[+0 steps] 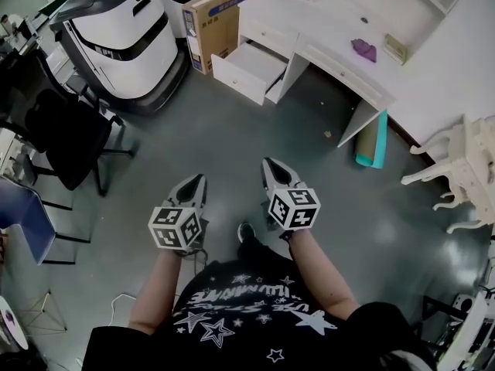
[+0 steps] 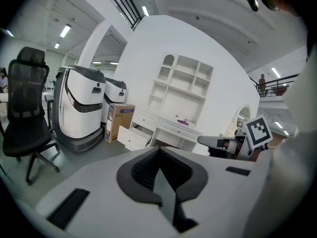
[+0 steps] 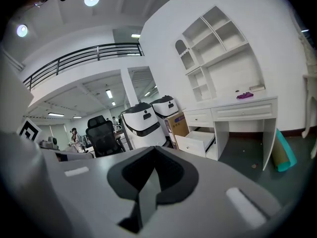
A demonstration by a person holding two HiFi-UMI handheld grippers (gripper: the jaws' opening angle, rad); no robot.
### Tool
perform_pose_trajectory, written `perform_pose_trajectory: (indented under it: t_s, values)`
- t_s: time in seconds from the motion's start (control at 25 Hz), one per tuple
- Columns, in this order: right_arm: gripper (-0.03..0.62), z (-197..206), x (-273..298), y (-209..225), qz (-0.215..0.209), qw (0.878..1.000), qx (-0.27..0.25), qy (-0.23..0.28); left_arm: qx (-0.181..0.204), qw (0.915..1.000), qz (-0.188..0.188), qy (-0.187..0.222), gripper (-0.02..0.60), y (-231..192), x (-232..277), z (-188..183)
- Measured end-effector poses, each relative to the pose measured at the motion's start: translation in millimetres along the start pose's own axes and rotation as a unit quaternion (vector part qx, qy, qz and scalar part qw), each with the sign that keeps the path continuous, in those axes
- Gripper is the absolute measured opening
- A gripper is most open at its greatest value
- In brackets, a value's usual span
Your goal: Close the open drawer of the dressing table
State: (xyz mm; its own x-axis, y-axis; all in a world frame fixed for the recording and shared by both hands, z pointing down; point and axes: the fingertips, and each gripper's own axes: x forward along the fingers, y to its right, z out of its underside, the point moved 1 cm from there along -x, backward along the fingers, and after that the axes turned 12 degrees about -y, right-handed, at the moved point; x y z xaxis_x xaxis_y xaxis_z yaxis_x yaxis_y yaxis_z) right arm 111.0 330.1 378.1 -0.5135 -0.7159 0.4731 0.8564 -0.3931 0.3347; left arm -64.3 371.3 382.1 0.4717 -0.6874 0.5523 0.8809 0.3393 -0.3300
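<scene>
Grey office floor | L gripper + R gripper: jaws closed, empty, held side by side | drawer open, far ahead, at table left end by box | step: approach, no contact yet | next: get close, push drawer front in w/ closed tips

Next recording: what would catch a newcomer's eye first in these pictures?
The left gripper and right gripper, each with a marker cube, are held side by side in the middle of the head view, shut and empty. Across the grey floor, the white dressing table has one drawer pulled out at its left end, beside a cardboard box and two big white machines.
</scene>
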Motion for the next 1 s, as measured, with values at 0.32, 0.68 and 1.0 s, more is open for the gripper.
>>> perform_pose_trajectory:
  t_s: [0.32,0.68,1.0]
  values:
    - [0.003,-30,29,43,-0.030,1.000,0.005,-0.002,0.004,0.9996,-0.025,0.015,0.009,11,44,-41]
    - [0.003,-44,54,69,-0.044,0.999,0.023,-0.009,-0.003,0.9986,-0.053,0.009,0.009,2,65,-64]
    - [0.003,-40,67,87,-0.023,0.999,0.036,-0.027,-0.006,0.9997,-0.026,0.000,0.009,-6,97,-79]
